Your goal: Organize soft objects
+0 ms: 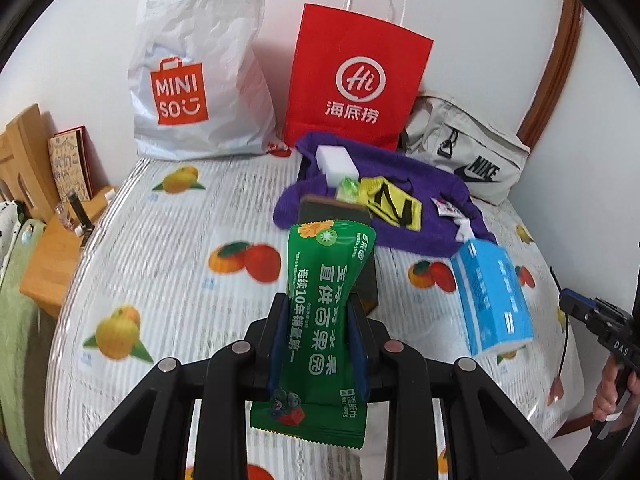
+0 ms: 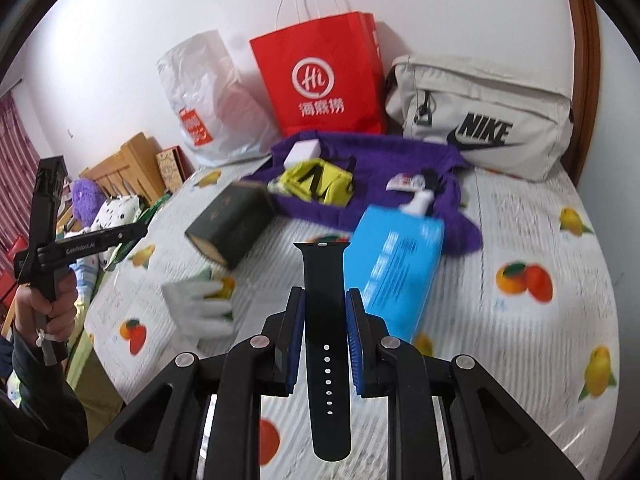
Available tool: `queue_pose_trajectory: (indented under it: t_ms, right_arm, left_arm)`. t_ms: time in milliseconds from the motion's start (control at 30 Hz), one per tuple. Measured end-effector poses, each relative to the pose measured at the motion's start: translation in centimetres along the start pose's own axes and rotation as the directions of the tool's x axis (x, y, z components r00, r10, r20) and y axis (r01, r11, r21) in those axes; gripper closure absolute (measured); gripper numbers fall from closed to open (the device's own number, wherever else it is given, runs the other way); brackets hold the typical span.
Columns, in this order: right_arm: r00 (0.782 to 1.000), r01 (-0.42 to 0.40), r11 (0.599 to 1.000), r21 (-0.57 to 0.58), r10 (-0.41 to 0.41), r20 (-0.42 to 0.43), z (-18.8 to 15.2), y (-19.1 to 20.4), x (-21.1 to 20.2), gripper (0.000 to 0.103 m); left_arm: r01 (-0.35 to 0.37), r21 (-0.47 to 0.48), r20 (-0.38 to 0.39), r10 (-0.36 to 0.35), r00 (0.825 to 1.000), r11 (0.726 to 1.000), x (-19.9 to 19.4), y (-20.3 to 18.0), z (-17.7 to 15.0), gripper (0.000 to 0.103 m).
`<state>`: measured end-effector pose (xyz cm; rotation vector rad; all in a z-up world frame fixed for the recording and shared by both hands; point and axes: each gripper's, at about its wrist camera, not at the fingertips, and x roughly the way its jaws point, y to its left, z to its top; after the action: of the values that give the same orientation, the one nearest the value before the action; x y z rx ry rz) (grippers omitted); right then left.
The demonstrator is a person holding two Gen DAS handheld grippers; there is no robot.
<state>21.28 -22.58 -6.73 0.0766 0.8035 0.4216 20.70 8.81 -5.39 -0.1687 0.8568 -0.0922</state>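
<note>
My left gripper (image 1: 318, 312) is shut on a green wet-wipes packet (image 1: 326, 312), held above the fruit-print bed cover. My right gripper (image 2: 325, 308) is shut on a black watch strap (image 2: 326, 344), held upright over the bed. A purple cloth (image 1: 404, 200) lies at the back with a white block (image 1: 336, 162), a small green packet (image 1: 348, 188) and a yellow-black item (image 1: 390, 198) on it. A blue tissue pack (image 1: 494, 296) lies right of it, also in the right wrist view (image 2: 394, 272). A dark green box (image 2: 232, 224) sits beside the cloth.
A white Miniso bag (image 1: 192, 80), a red paper bag (image 1: 356, 80) and a grey Nike bag (image 1: 468, 152) lean on the back wall. A wooden shelf (image 1: 44, 208) stands left of the bed. The right gripper shows at the right edge of the left wrist view (image 1: 600, 328).
</note>
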Motion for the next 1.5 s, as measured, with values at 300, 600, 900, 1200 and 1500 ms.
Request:
queue_pose_trajectory:
  t_ms: [300,600,900,1200,1500]
  right_arm:
    - [1.0,0.002,1.0,0.016,-0.002,0.011,5.7,-1.7,3.3,0.083]
    - [1.0,0.007,1.0,0.02,-0.008,0.014,9.8,-3.2,6.4,0.083]
    - [1.0,0.007,1.0,0.029,-0.007,-0.005,13.7,-5.5,11.2,0.083]
    - [0.996,0.012,1.0,0.0,-0.012,-0.089,15.2,-6.5,17.0,0.083]
    - [0.986,0.006,1.0,0.015,-0.003,-0.169,14.9,-7.7,20.7,0.083]
  left_arm:
    - [0.007,-0.001,0.005,-0.007,1.0,1.0,2.4,-0.3,4.3,0.076]
    - [0.032,-0.003,-0.003,-0.032,0.999,0.999,5.4,-0.6,8.1,0.076]
    - [0.049,0.026,-0.029,-0.048,0.998,0.998,9.4,-1.7,10.7,0.076]
    - [0.051,0.055,-0.05,-0.048,0.998,0.997,12.5,-2.2,12.9,0.076]
    - [0.087,0.065,-0.111,-0.08,0.991,0.994,17.0,-3.9,14.3,0.076]
